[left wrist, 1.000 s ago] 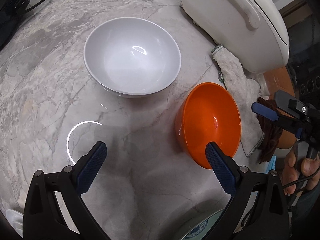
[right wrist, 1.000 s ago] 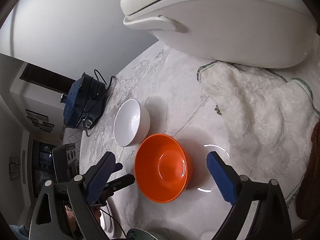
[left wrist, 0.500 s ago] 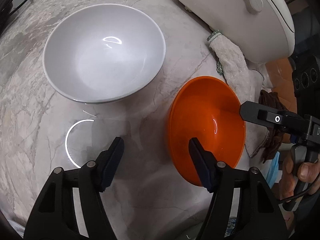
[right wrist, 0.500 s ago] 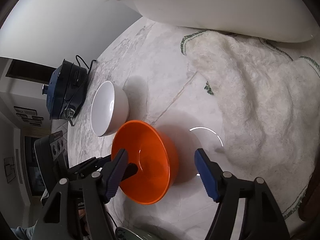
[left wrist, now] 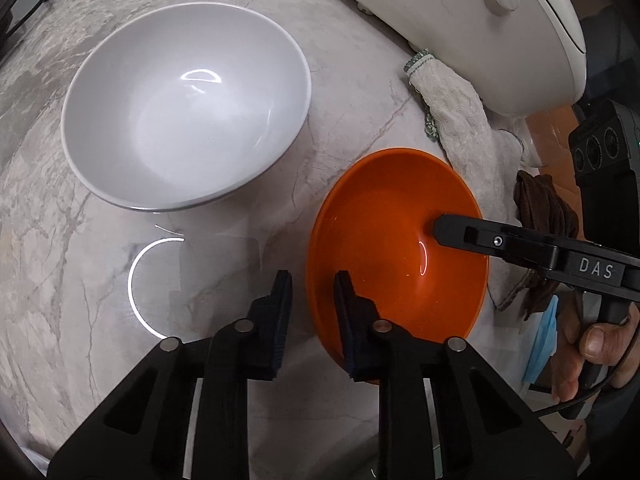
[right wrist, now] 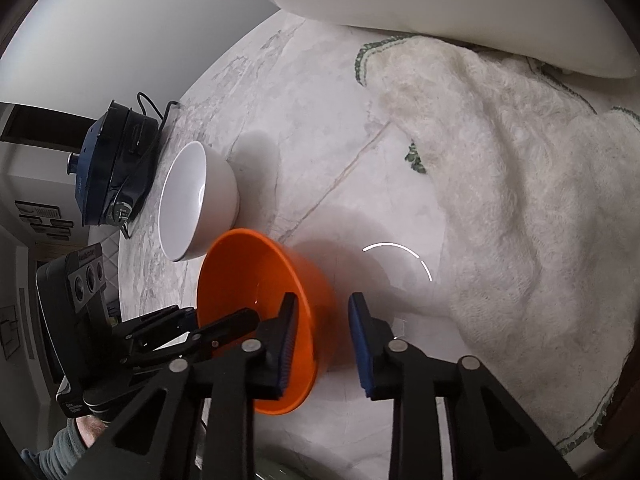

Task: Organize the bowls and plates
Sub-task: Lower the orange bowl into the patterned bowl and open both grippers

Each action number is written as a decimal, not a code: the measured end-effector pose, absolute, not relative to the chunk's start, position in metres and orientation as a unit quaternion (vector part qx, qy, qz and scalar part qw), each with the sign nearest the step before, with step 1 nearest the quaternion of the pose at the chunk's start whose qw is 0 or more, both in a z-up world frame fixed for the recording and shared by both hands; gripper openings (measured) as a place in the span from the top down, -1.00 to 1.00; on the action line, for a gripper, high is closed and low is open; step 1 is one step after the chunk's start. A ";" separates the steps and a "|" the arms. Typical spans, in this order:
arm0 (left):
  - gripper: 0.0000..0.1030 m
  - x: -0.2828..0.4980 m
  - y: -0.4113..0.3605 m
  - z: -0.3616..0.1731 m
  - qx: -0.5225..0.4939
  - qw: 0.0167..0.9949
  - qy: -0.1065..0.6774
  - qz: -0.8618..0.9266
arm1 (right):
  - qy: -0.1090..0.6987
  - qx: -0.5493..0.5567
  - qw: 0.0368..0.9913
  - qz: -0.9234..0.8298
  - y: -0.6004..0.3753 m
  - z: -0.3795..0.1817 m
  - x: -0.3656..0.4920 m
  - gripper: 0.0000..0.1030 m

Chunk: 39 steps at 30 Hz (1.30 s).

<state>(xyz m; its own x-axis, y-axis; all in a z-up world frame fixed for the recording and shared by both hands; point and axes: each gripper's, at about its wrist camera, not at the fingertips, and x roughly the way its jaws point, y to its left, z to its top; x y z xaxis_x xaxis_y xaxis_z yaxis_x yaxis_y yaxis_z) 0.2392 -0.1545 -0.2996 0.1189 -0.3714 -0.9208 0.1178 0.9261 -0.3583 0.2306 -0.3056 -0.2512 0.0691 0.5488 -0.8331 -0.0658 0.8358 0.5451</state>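
Both tools, left tool and right tool, have just clamped opposite rims of the orange bowl; uneven lifting could tip it.

You are looking down on a pale grey marble tabletop with darker veins and a bright ring of reflected light. A plain grey wall rises behind it. At its far edge, dark framed pictures hang on a white wall.
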 end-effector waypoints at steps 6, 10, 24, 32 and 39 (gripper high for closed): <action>0.72 0.238 -0.158 -0.300 -0.097 0.740 0.645 -0.163 | 0.648 0.184 0.706 0.219 -0.303 -0.252 0.230 0.72; 0.73 0.236 -0.156 -0.297 -0.096 0.741 0.645 -0.160 | 0.649 0.187 0.705 0.217 -0.301 -0.251 0.230 0.72; 0.72 0.196 -0.149 -0.235 -0.097 0.757 0.625 -0.163 | 0.628 0.186 0.715 0.243 -0.301 -0.205 0.205 0.72; 0.72 0.119 -0.153 -0.206 -0.097 0.753 0.630 -0.166 | 0.629 0.187 0.709 0.258 -0.307 -0.177 0.142 0.71; 0.72 0.049 -0.160 -0.216 -0.103 0.732 0.652 -0.167 | 0.650 0.192 0.688 0.258 -0.315 -0.184 0.080 0.71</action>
